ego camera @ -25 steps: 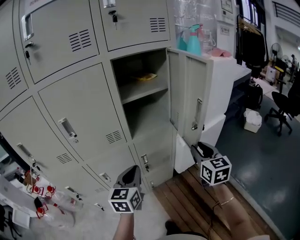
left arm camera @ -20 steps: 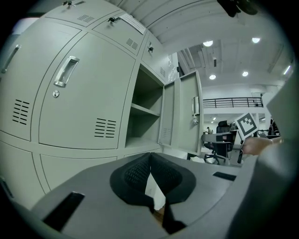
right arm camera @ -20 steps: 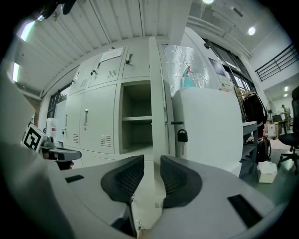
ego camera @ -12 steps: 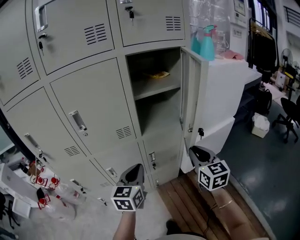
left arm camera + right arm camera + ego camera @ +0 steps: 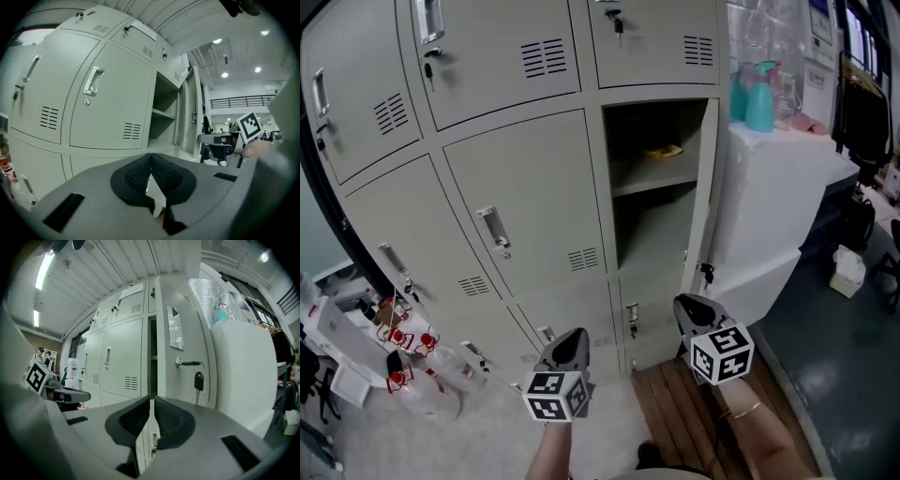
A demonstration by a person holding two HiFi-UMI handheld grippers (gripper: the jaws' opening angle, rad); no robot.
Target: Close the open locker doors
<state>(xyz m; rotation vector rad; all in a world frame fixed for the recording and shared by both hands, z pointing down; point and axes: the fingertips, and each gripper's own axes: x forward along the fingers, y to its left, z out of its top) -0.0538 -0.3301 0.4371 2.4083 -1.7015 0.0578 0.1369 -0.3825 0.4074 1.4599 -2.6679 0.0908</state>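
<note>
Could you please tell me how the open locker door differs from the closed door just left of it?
The open locker door stands swung out, edge-on in the head view, baring a shelf; the closed door sits flush. The open door's lock carries a key with a dark fob; the closed door's shows none. Both are pale grey metal.

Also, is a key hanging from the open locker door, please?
Yes, a black-headed key hangs just below the handle on the open door.

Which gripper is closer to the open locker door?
Right. The right gripper is just below the open door; the left gripper is farther left, in front of closed lockers.
</note>
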